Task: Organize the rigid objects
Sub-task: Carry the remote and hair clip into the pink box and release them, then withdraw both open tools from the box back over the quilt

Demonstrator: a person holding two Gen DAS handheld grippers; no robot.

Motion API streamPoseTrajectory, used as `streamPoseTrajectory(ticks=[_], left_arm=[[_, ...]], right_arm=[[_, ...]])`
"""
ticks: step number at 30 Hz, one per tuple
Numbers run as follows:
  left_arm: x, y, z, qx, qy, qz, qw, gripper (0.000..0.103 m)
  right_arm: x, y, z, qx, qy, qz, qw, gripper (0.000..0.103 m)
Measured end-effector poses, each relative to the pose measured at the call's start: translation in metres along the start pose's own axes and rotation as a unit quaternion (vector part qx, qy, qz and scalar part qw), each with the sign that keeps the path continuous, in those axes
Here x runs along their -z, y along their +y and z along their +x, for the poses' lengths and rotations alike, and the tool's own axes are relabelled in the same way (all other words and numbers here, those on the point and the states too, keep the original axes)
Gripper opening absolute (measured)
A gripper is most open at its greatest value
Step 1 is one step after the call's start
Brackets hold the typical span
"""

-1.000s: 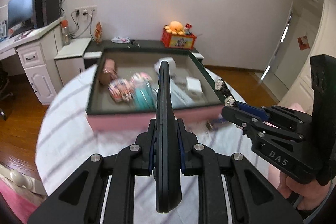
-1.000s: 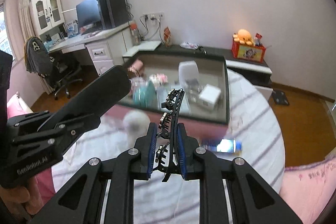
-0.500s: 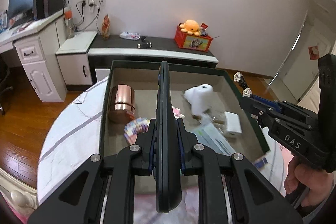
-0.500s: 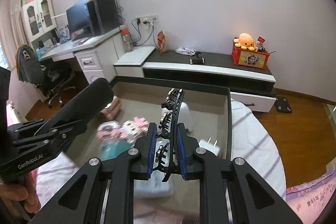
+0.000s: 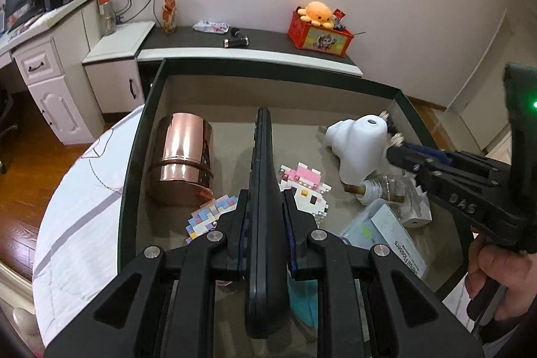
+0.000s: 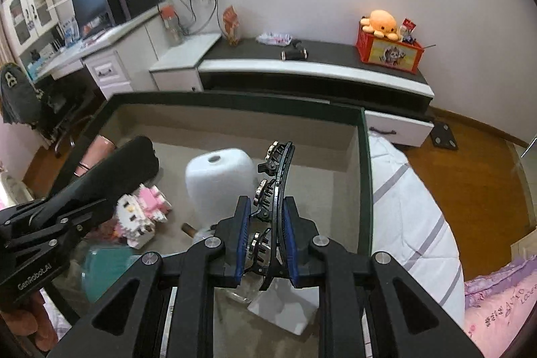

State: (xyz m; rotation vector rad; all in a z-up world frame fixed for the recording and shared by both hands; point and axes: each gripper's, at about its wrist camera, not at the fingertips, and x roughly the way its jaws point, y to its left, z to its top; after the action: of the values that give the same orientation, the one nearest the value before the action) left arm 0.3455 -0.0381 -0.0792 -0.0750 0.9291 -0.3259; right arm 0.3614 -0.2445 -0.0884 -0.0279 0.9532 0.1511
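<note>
While left tongs (image 5: 265, 223) clamp a smooth black remote (image 5: 263, 163), right tongs (image 6: 266, 244) clamp a curved jewelled hair comb (image 6: 277, 176), above open box (image 5: 268, 71).

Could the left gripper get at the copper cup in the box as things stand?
Probably not yet: the left gripper is shut on a black remote. The path to the copper cup, lying left of it in the box, looks clear.

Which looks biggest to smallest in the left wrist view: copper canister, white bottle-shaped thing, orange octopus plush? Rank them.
1. Shiny copper-coloured metal canister and white rounded plastic bottle-shaped thing: about alike, not ranked.
2. Orange octopus plush: smallest, though it sits far back, so nearness skews this.
</note>
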Motion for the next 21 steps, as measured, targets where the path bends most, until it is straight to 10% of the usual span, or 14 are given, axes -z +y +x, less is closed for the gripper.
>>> streamPoseTrajectory(ticks=[2,3,8,21], left_arm=[[0.0,-0.002,-0.002,0.0,-0.001,-0.001,1.0,0.03],[0.0,-0.002,-0.003,-0.003,-0.002,-0.002,1.0,0.054],[0.002,-0.019,-0.02,-0.025,-0.033,0.016,0.999,0.102],[0.021,-0.035,-0.1,-0.03,-0.092,0.019,0.9951,0.103]], right_arm=[[-0.001,-0.001,-0.001,0.002,0.0,0.002,1.0,0.02],[0.0,-0.002,-0.003,0.007,-0.004,0.006,1.0,0.021],[0.002,-0.003,-0.013,0.001,-0.014,0.013,1.0,0.069],[0.016,0.01,-0.067,-0.017,-0.069,0.032,0.997,0.103]])
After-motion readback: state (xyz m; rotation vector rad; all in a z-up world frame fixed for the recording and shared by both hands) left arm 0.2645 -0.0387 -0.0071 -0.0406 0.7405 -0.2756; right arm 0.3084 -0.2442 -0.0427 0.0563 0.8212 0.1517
